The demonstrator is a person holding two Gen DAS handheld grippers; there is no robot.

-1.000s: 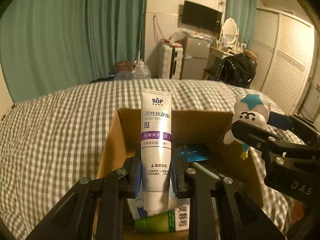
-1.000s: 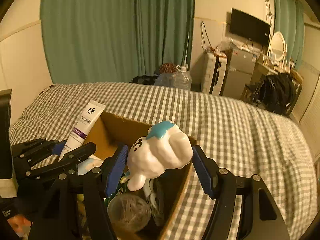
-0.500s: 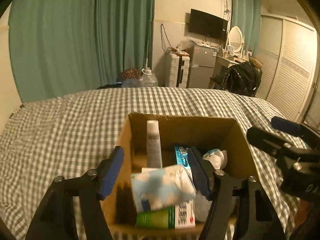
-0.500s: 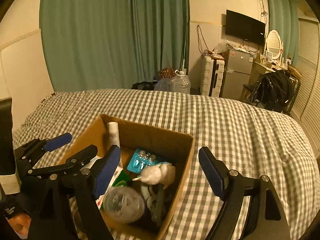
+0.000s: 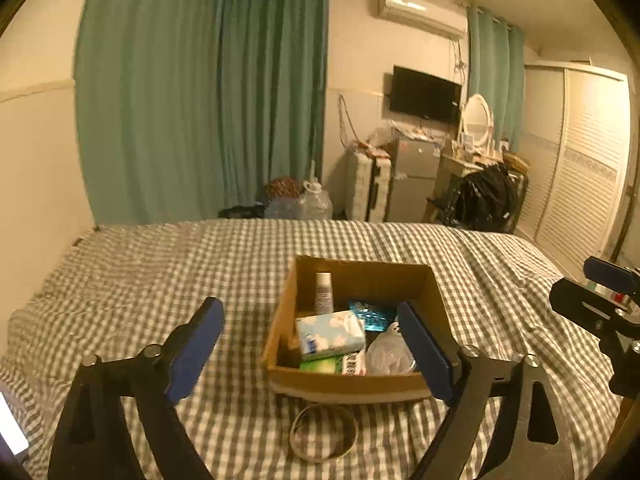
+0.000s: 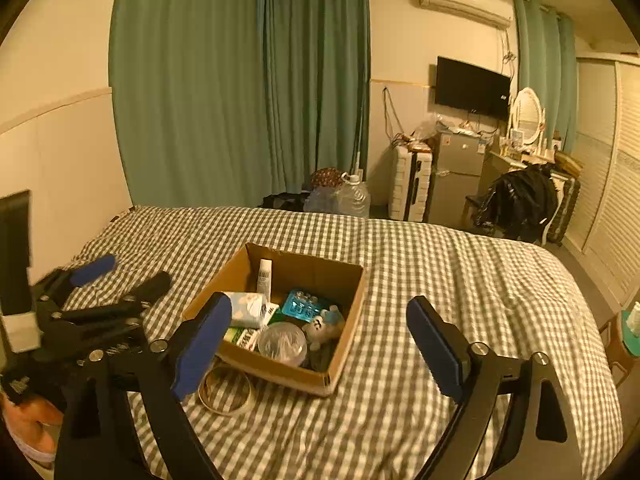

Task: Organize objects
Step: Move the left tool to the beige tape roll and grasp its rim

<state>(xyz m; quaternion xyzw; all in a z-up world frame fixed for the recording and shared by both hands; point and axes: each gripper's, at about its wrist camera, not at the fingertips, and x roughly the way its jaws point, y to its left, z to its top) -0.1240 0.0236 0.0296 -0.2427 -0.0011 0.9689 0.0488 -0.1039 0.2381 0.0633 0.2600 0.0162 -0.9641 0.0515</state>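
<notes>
A cardboard box (image 5: 352,386) (image 6: 288,376) sits on the checked bed. Inside it stands a white tube (image 5: 324,293) (image 6: 264,277) against the far wall. A tissue pack (image 5: 330,333) (image 6: 245,309), a green carton (image 5: 332,365), a blue blister pack (image 6: 302,304), a clear round lid (image 6: 282,343) and a white-and-blue toy figure (image 6: 323,324) lie in it too. A roll of tape (image 5: 323,432) (image 6: 226,390) lies on the bed just in front of the box. My left gripper (image 5: 316,352) is open and held back above the box's near side. My right gripper (image 6: 320,350) is open too, with nothing between its fingers.
The grey-checked bed cover (image 6: 460,280) stretches wide around the box. Beyond the bed's far edge are green curtains (image 5: 200,100), water jugs (image 6: 352,198), a small fridge (image 6: 456,172), a black bag (image 6: 516,200) and wardrobe doors (image 5: 580,168). A person's hand (image 6: 28,420) shows at lower left.
A second ago my left gripper held the tube and my right held the toy figure over the box. Both were let go into the box, and both grippers have pulled back.
</notes>
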